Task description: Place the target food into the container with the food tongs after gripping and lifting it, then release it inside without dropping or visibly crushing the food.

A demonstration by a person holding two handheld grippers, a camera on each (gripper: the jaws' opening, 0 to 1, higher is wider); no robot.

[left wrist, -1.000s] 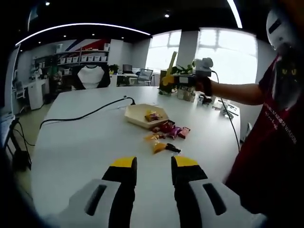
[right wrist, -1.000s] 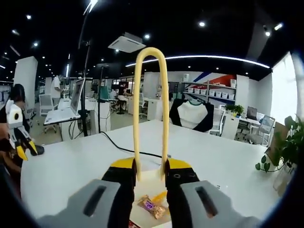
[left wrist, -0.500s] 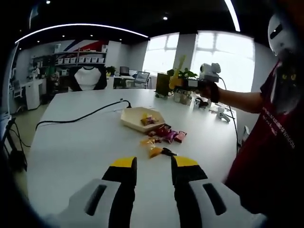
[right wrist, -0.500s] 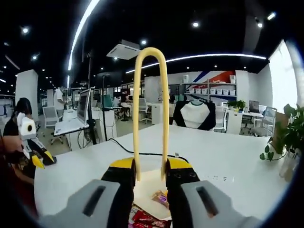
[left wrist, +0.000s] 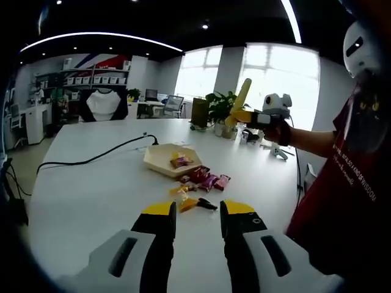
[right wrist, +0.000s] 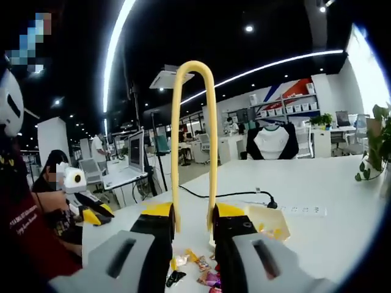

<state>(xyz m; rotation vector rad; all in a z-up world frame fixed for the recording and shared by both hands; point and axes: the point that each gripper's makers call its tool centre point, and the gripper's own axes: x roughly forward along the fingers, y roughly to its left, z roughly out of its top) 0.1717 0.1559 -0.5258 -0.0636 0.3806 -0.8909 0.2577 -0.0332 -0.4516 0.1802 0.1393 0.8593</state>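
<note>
Fingers of our right gripper point(right wrist: 193, 229) clamp the yellow tongs point(right wrist: 193, 140), raised; left gripper point(left wrist: 197, 223) fingers apart, empty. Wrapped candies point(left wrist: 200, 181) lie mid-frame on the desk point(left wrist: 91, 195) beside the container point(left wrist: 160, 160). We should lower slowly and squeeze gently.

Left tool point(left wrist: 195, 210) empty, jaws parted; right tool point(right wrist: 194, 213) raised at arm's length, jaws clamping tongs point(right wrist: 193, 122)

Big open office around me, dark ceiling point(right wrist: 256, 15) with long light strips point(left wrist: 104, 35). Bright windows point(left wrist: 278, 70) behind my white table point(left wrist: 91, 189), shelving point(left wrist: 73, 82) along the far wall.
</note>
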